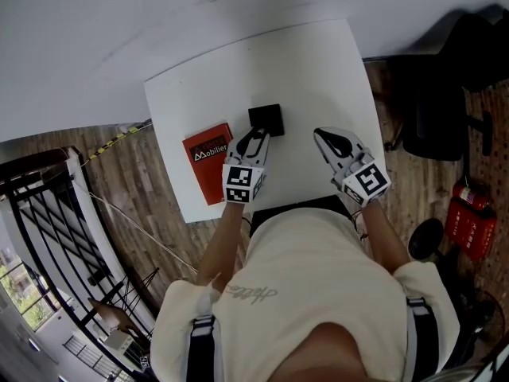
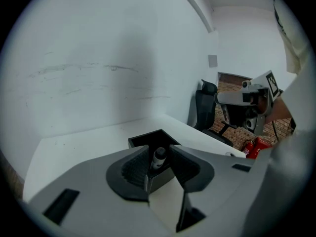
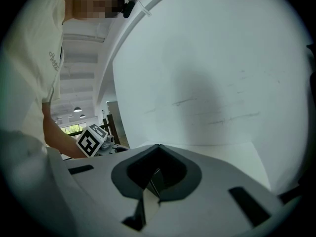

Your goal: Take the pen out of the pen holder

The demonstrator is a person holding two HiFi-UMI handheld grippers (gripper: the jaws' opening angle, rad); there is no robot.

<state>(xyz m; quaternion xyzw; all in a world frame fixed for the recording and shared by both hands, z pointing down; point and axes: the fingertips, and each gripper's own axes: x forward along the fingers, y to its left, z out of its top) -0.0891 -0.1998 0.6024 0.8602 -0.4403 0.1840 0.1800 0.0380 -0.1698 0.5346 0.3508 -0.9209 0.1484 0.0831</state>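
1. The white table [image 1: 318, 70] is the biggest thing here. The black pen holder [image 1: 266, 119] stands around mid-table, well in from every edge. Beyond it is just bare tabletop and then the plain wall, so there's loads of room above and behind it.
2. A red book [image 1: 208, 161] lies flat just left of the pen holder, not touching it as far as I can see. It's low, so I doubt it gets in the way of a straight lift.
3. The left gripper [image 1: 253, 143] is right at the near side of the pen holder with its jaws spread wide. The holder's near corner and the pen top sit in the gap, and nothing is pinched yet.
4. The right gripper [image 1: 322, 136] hangs well off to the right of the pen holder, jaws together with nothing in them.
5. The pen holder looks like a stiff square box with an open top. It's probably light enough to tip or drag if the pen snags on the rim.
6. The pen [image 2: 158, 158] stands roughly upright in the holder's near corner, with only its dark top poking up. My guess is it's light, rigid and made of smooth plastic, so a bit slippery. I'd grab that exposed top just above the rim, squarely between the ribbed pads, and pull straight up.
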